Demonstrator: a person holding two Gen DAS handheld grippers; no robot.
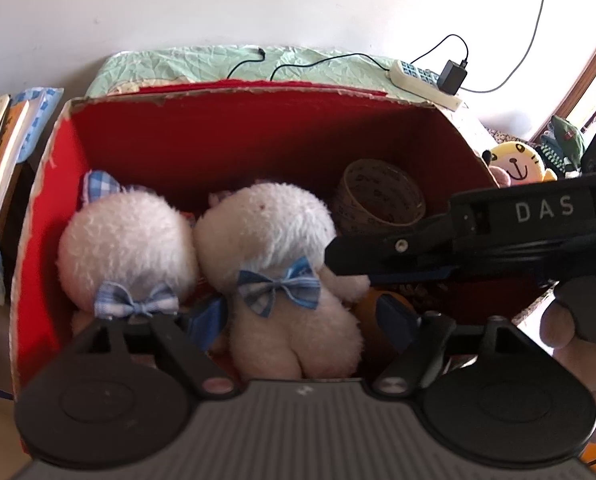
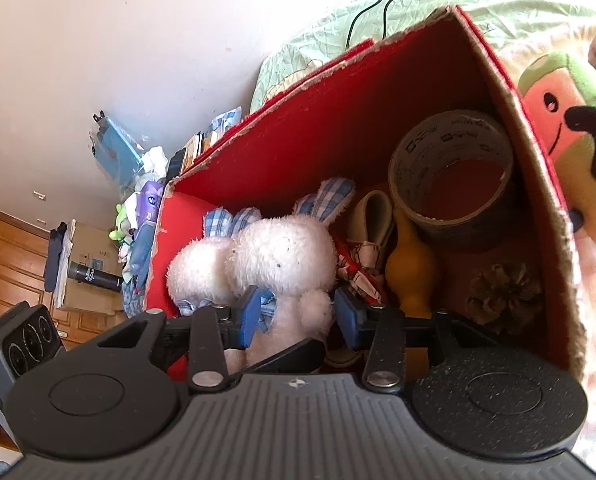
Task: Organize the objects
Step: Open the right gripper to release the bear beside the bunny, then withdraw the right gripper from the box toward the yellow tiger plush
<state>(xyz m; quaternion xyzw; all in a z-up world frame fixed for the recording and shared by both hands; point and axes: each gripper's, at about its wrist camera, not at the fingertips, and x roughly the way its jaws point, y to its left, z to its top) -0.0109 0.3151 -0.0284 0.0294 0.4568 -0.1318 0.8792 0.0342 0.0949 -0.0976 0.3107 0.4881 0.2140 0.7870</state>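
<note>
Plush rabbits [image 1: 277,248], two white ones with blue gingham bows, lie side by side against the left wall of the red cardboard box [image 1: 233,136] on the bed. Your right tongs [image 2: 298,318] stand apart around the nearer rabbit's neck, blue pads [image 2: 249,314] beside its bow. Your left tongs [image 1: 302,318] hang spread wide over the box's near edge. A tape roll [image 2: 452,178] stands in the far right corner, a pine cone [image 2: 506,292] near it

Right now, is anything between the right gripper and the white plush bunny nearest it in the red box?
Nothing visible. The right gripper is open, its blue pads either side of the nearer white bunny inside the red box. The tape roll and pinecone sit off to the side.
</note>
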